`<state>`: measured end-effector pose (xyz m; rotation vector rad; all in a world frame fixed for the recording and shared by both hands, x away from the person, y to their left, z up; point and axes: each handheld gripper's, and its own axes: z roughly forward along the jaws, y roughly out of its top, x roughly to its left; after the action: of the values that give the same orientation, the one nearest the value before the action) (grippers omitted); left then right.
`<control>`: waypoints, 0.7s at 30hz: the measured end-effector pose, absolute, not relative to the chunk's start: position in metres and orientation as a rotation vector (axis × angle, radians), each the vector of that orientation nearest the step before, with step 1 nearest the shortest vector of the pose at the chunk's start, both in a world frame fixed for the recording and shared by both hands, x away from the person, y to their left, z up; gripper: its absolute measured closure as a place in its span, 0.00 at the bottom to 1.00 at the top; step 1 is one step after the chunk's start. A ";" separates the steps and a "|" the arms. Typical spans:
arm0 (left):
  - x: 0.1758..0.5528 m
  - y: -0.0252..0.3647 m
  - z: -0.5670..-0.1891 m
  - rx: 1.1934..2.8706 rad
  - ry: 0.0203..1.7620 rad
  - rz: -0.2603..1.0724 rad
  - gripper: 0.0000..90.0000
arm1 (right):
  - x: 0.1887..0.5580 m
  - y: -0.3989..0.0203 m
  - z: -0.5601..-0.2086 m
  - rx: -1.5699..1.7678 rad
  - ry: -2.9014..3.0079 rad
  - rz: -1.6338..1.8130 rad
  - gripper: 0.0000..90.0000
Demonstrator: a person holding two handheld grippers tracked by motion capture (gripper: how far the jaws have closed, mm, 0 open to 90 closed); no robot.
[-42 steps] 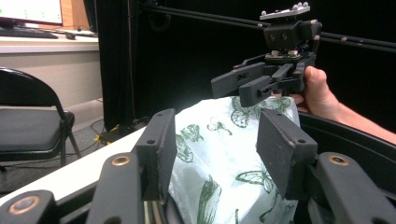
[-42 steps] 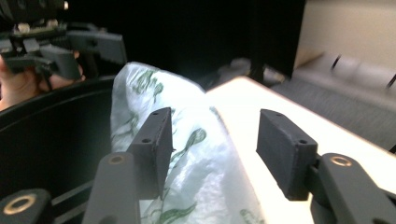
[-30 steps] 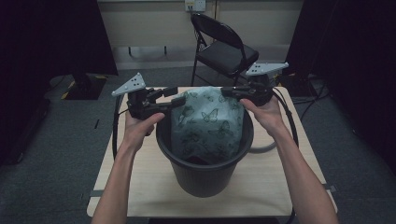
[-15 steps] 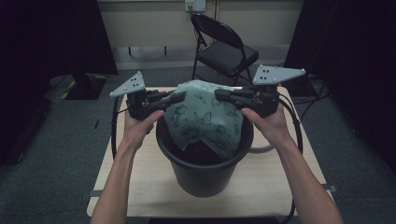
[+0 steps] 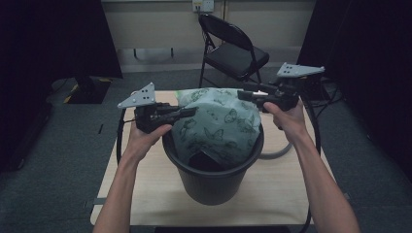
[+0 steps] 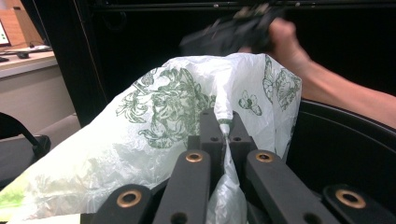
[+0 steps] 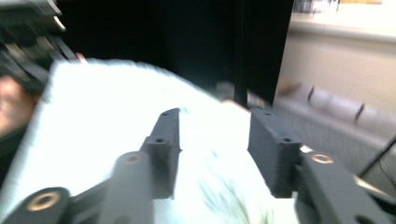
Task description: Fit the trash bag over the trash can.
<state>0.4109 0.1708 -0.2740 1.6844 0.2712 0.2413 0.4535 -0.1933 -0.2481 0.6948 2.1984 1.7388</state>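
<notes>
Green-printed bag [image 5: 221,127], one, in one black bin [image 5: 214,179]; left gripper [image 6: 223,135] pinching bag, right gripper [image 7: 215,140] just parted, empty.

Beyond the light wooden table [image 5: 145,204] stands a black folding chair [image 5: 233,53] on grey carpet [image 5: 63,145], a pale wall [image 5: 160,24] with a white socket plate [image 5: 203,5] behind it, dark curtains [image 5: 48,39] closing in on both sides, dim light overall.

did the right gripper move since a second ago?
Yes. The right gripper has shifted outward and back toward the folding chair, its jaws just opening off the bag.
</notes>
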 end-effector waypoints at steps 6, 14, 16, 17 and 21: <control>0.406 0.175 -0.277 1.668 0.308 0.232 0.99 | 0.467 -0.191 -0.271 0.751 2.305 1.715 0.51; 0.403 0.180 -0.276 1.635 0.346 0.238 0.81 | 0.462 -0.188 -0.276 0.756 2.335 1.583 0.80; 0.405 0.182 -0.276 1.625 0.365 0.237 0.74 | 0.458 -0.189 -0.274 0.743 2.285 1.599 0.88; 0.406 0.183 -0.274 1.621 0.377 0.237 0.70 | 0.458 -0.190 -0.272 0.742 2.271 1.604 0.90; 0.408 0.184 -0.269 1.593 0.392 0.244 0.61 | 0.454 -0.191 -0.260 0.709 2.249 1.593 1.00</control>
<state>0.4084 0.1835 -0.2685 1.5932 0.3921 0.2441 0.4541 -0.1914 -0.2602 0.7091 2.2492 1.5930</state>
